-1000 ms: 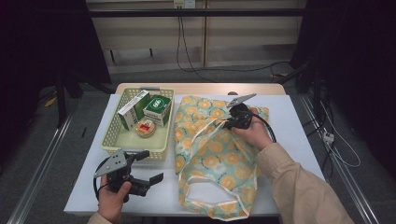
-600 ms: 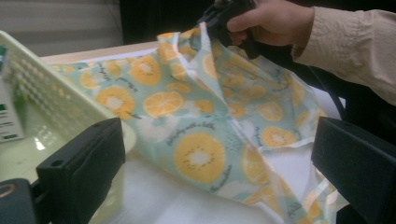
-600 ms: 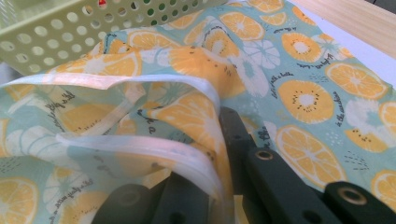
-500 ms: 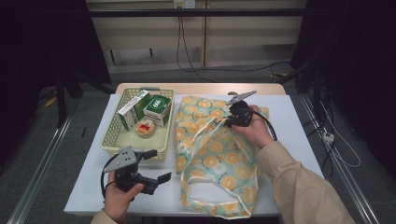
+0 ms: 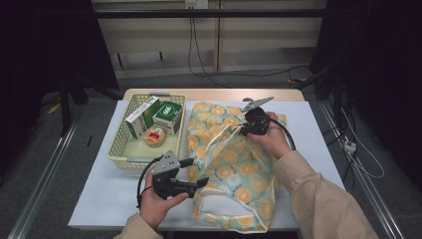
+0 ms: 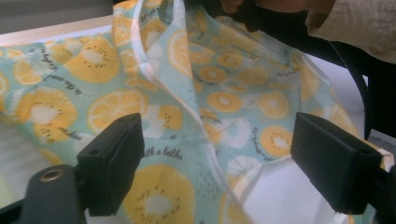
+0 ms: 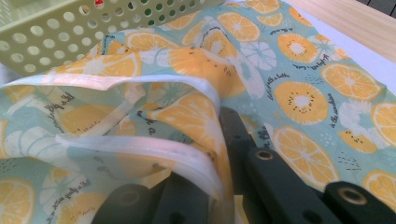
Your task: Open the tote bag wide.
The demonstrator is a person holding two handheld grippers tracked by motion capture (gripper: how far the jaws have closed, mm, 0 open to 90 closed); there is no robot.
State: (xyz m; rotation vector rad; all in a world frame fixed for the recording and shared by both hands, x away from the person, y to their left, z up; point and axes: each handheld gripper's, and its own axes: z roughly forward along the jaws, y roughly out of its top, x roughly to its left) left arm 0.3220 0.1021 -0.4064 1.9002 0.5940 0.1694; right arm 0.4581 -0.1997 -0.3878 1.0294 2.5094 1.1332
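A light-blue cloth bag (image 5: 234, 164) printed with orange slices lies flat on the white table. My right gripper (image 5: 242, 130) is at the bag's upper part, shut on its white-trimmed handle (image 7: 154, 149), which is pinched between the black jaws (image 7: 219, 140). My left gripper (image 5: 198, 172) is at the bag's left edge, near the table's front. Its jaws have just been closing but stand apart (image 6: 219, 158). Bag cloth (image 6: 93, 107) and a white seam lie ahead between them, and the pads (image 6: 116, 158) do not press on it.
A pale-green perforated basket (image 5: 119, 149) stands left of the bag, holding two green-and-white boxes (image 5: 166, 114) and a small round tin (image 5: 155, 135). Its wall (image 7: 70, 32) is close to the right gripper. The table's wooden far edge (image 5: 214, 93) lies behind.
My left gripper has moved right, from the bare front-left table up to the bag's left edge, and its jaws stand narrower. The right gripper has kept still on the handle.
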